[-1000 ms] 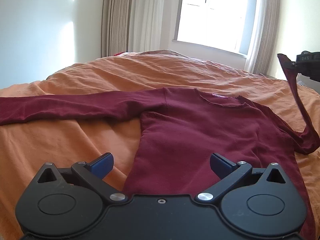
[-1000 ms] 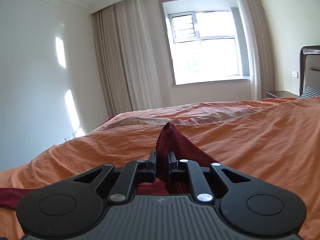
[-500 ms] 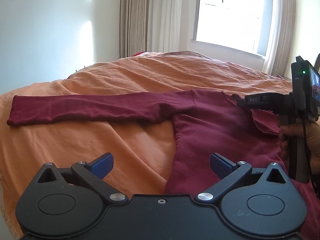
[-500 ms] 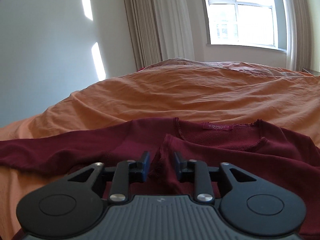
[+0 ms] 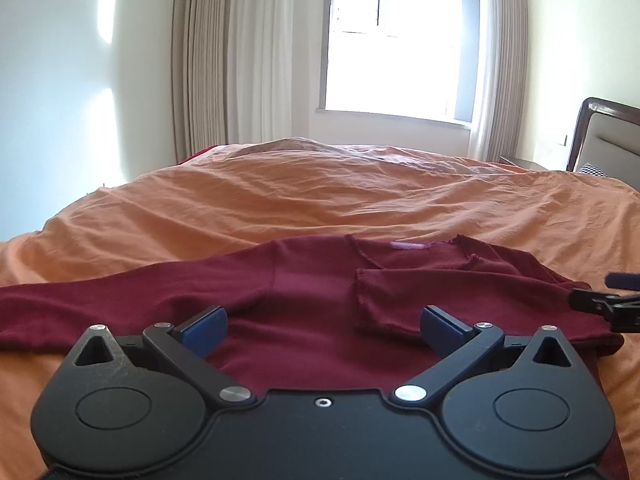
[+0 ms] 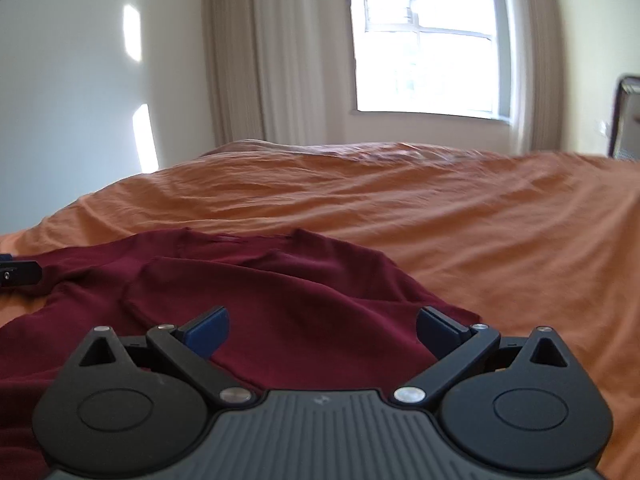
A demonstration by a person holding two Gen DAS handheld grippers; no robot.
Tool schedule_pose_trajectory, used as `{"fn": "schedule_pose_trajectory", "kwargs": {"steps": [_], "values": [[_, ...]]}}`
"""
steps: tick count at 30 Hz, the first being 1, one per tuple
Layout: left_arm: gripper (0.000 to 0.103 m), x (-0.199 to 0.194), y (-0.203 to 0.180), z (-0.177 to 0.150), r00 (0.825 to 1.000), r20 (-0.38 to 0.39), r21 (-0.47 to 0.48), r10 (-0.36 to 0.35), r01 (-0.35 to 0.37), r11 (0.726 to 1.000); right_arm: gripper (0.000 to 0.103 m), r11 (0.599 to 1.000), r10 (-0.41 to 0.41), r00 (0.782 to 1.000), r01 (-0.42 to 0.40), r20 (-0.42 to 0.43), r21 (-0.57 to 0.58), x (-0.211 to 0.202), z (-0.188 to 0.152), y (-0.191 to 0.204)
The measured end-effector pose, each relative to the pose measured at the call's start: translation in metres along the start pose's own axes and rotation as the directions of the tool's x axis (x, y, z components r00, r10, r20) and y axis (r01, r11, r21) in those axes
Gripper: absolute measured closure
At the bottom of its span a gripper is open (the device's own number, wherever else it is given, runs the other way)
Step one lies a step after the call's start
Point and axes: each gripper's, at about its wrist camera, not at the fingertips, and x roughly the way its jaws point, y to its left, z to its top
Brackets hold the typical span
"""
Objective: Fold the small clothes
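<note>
A bed (image 5: 320, 200) under a wrinkled orange cover fills both views, with a pale wall, long beige curtains (image 5: 240, 60) and a bright window (image 5: 392, 48) behind it. A dark headboard (image 5: 600, 132) shows at the far right of the left wrist view.

A dark red long-sleeved top (image 5: 304, 320) lies flat on the cover, neckline away from the cameras, a small pink label (image 5: 408, 245) at the collar. 1 sleeve stretches out to the left across the cover; the other sleeve (image 5: 460, 292) is folded over the chest, its cuff edge near the middle of the garment. In the right wrist view the same top (image 6: 280, 300) spreads from the left edge to just past the middle.

The left claw (image 5: 322, 326) hovers low over the body of the top, its 2 blue pads spread wide with nothing clamped. The right claw (image 6: 322, 326) has just been opening and its jaws now stand fully apart; red cloth lies below and between them, but the pads do not press on it. Each claw's tip peeks into the other's view at the frame edge.
</note>
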Motion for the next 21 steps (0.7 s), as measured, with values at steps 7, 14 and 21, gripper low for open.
{"fn": "schedule_pose_trajectory", "kwargs": {"steps": [7,14,21], "values": [[0.001,0.079,-0.021,-0.003,1.000,-0.023,-0.006,0.013,-0.013,1.000,0.011,0.974,0.029,1.000,-0.027,-0.007,0.225,0.010,-0.008,-0.078],[0.001,0.121,-0.013,-0.025,0.988,-0.120,-0.014,0.094,-0.096,0.995,0.046,0.905,0.075,0.997,-0.055,-0.030,0.421,0.051,-0.010,-0.108],[0.000,0.132,-0.008,-0.036,0.986,-0.141,-0.025,0.087,-0.091,0.996,0.089,0.913,0.063,0.998,-0.049,-0.021,0.405,0.056,0.003,-0.114]]}}
